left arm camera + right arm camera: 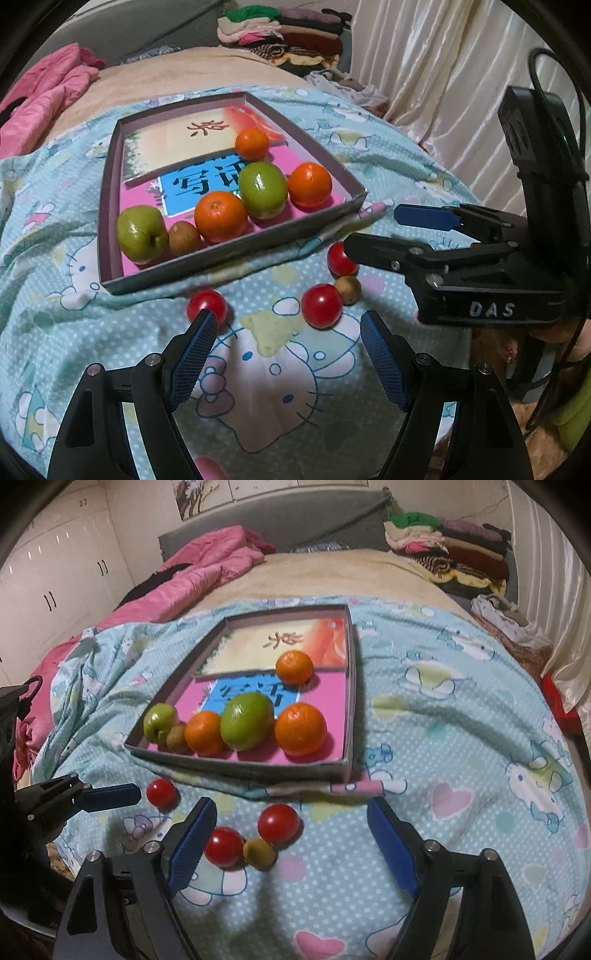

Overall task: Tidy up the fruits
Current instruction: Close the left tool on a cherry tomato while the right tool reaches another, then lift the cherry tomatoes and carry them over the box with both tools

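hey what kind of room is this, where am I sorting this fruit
Most likely a bedroom: the fruit tray sits on a bed's cartoon-print sheet, with a pink quilt, folded clothes and white wardrobes behind.

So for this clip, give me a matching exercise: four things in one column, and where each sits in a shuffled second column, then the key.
1. green apple
2. lone tomato
3. left gripper
4. folded clothes

A. over the sheet, holding nothing
B. far end of the bed
C. on the sheet outside the box
D. left near corner of the box

Pairs: 1-D, 2-C, 3-A, 4-B
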Tool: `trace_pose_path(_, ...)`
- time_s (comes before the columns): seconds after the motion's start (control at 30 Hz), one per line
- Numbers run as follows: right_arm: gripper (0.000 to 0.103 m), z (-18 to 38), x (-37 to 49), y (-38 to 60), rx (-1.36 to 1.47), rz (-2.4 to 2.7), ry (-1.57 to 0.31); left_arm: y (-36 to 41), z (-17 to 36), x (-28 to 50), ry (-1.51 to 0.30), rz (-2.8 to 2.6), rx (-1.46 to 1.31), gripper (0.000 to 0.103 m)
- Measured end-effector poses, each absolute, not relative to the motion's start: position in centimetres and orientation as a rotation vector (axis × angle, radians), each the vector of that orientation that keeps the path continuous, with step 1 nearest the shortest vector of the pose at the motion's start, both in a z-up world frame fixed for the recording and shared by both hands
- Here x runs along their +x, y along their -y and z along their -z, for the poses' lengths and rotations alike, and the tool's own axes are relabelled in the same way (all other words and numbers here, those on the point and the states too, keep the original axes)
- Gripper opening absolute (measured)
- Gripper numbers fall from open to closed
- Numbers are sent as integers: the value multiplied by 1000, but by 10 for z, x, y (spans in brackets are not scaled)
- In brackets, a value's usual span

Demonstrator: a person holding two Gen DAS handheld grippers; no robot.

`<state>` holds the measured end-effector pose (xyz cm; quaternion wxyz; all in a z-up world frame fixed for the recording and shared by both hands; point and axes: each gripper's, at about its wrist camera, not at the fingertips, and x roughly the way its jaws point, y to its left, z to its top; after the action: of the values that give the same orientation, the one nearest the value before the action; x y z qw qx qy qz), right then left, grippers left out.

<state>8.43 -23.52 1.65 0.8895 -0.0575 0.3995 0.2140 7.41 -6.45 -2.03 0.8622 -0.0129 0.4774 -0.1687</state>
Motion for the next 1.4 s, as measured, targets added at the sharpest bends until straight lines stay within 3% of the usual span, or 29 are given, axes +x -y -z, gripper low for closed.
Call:
trace_pose_path(0.3, 48, 3, 93, 226, -140, -480, -928, 76, 35, 79, -1036, 382, 2, 77)
trace_pose_path(0.37, 42, 8, 96, 223, -144, -481, -949, 79, 37, 80, -1037, 389, 10, 67)
trace_pose_path(0.57, 30, 16, 103, 222, -129, -498, -977, 89, 46, 88, -1044, 398, 36, 57)
trace_pose_path(0.7, 30, 18, 106, 221, -133, -501, -981, 93, 47, 93, -1032, 406, 33, 51)
trace_pose_path(0.9, 29, 12, 104, 224, -112, -511, -958, 93, 51, 100, -1037, 445, -5, 31)
trace_pose_path(1.4, 29, -34, 86, 230, -77, -587, -717, 28, 1, 95, -873, 330, -134, 31)
